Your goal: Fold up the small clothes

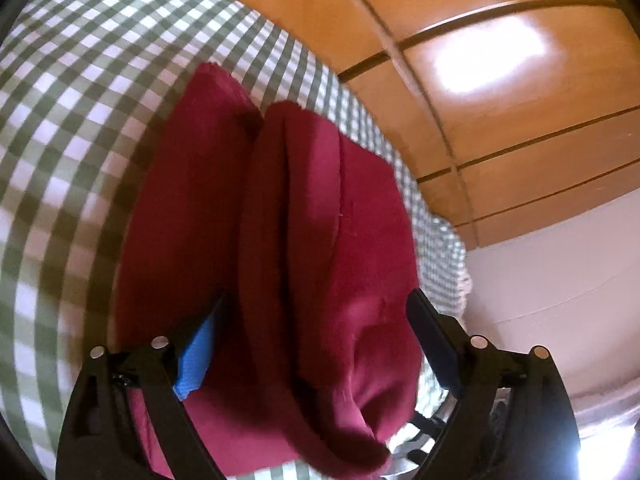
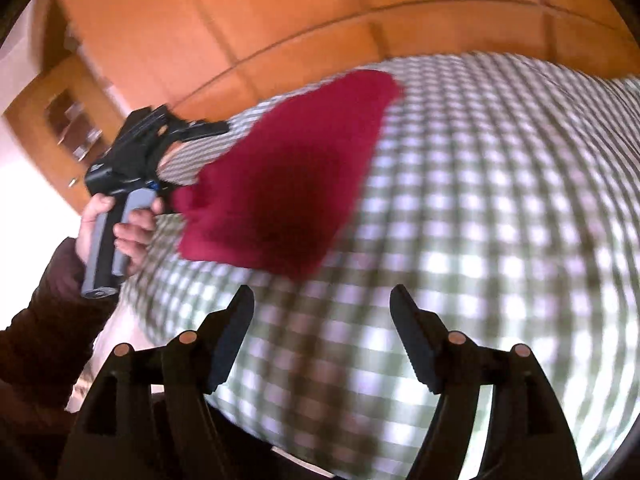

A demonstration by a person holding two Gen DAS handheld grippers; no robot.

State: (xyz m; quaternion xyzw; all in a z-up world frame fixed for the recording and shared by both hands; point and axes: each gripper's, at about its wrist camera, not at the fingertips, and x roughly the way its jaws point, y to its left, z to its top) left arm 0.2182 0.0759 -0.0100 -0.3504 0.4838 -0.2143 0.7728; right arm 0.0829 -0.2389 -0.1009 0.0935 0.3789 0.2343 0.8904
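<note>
From the far left, a hand in a dark sleeve grips the grey handle of the left gripper, which reaches in over the near-left edge of the checked cloth covering the surface. Its fingers stand wide apart with the dark red garment bunched up between them; whether the pads actually press on the fabric I cannot tell, though a blue pad shows against the cloth on one side. Seen from that gripper, the garment runs lengthwise straight away from it, with a deep fold line down its middle and its far end toward the wooden panelling. Seen from the other side, it lies as a long red patch slanting from the left gripper up and rightward, narrowing to a tip near the cloth's far edge. To the right of it the checked cloth lies bare, broad room right out to its edges. The right gripper hangs over that bare stretch, jaws spread, nothing between them
</note>
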